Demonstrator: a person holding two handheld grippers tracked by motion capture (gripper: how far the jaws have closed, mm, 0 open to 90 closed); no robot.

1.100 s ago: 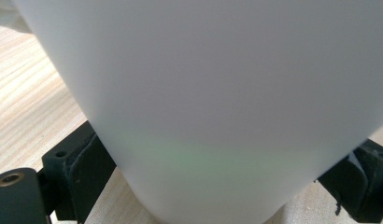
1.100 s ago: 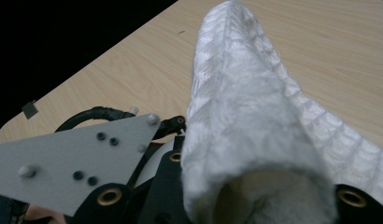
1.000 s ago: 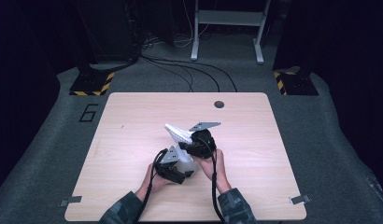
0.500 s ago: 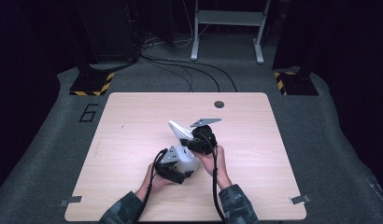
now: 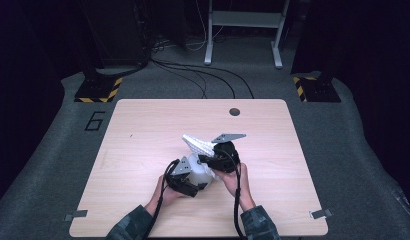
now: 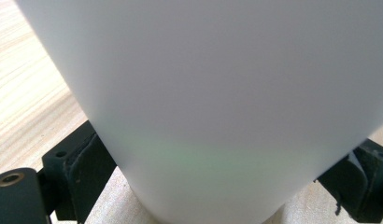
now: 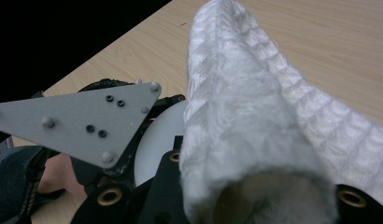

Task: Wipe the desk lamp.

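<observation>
Left gripper [image 5: 185, 176] clamps a white cup [image 6: 227, 107] w/ both pads, cup standing on the table [image 5: 143, 130] mid-way, nearer the front edge. Right gripper [image 5: 220, 155] is clamped shut on a white waffle cloth [image 7: 255, 121] above the cup. Risk: cloth push tips or twists the cup in the pads; loose cloth end may drag.

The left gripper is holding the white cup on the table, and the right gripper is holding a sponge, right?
Not quite. The right gripper holds a white waffle-weave cloth, not a sponge; the right gripper view shows its woven texture. The left gripper does hold the white cup on the table.
</observation>
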